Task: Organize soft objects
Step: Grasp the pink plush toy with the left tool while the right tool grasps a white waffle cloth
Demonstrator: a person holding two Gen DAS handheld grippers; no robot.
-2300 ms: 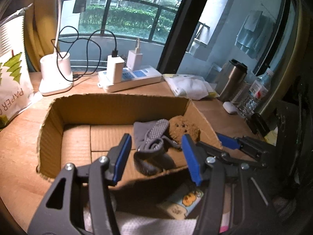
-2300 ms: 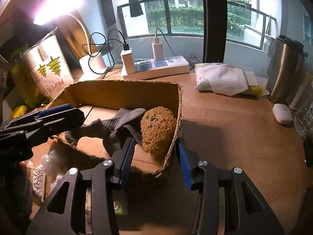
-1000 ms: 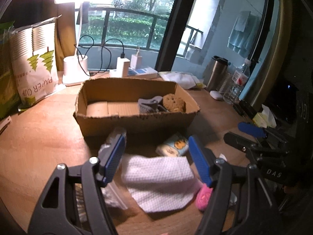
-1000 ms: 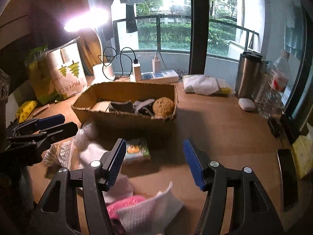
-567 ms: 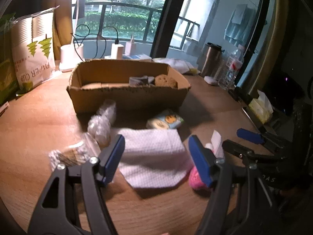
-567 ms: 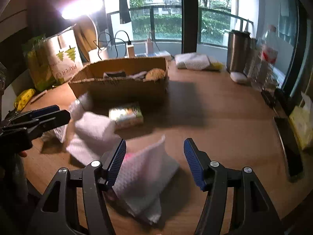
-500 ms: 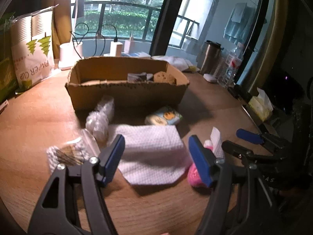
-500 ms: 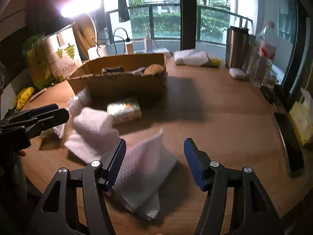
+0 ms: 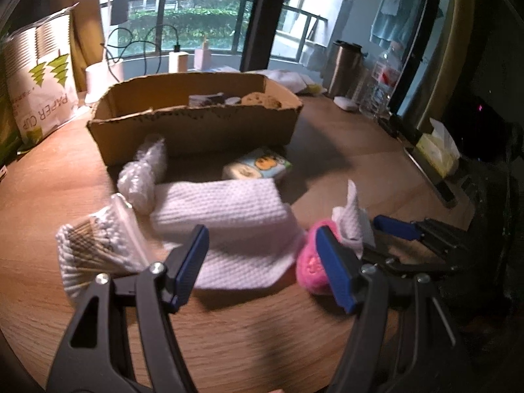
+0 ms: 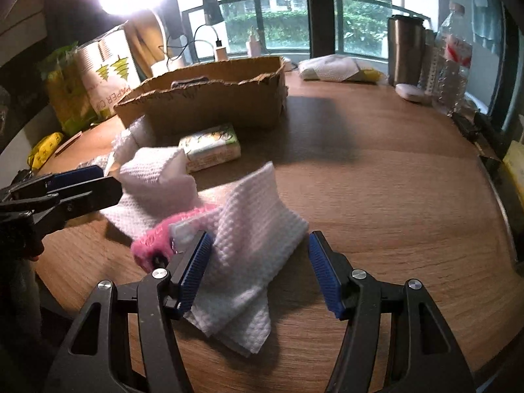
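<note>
My right gripper (image 10: 257, 270) gapes wide over a white waffle cloth (image 10: 255, 229); my left gripper (image 9: 262, 262) spreads empty above another folded cloth (image 9: 222, 209). At 11 o'clock, beyond the cardboard box (image 9: 196, 127), a bag (image 9: 42, 88) reads "PAPER CUP".

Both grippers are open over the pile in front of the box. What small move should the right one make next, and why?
Probably lower the right gripper and close on the white cloth. Its jaws are open with that cloth lying loose between them, outside the cardboard box.
</note>
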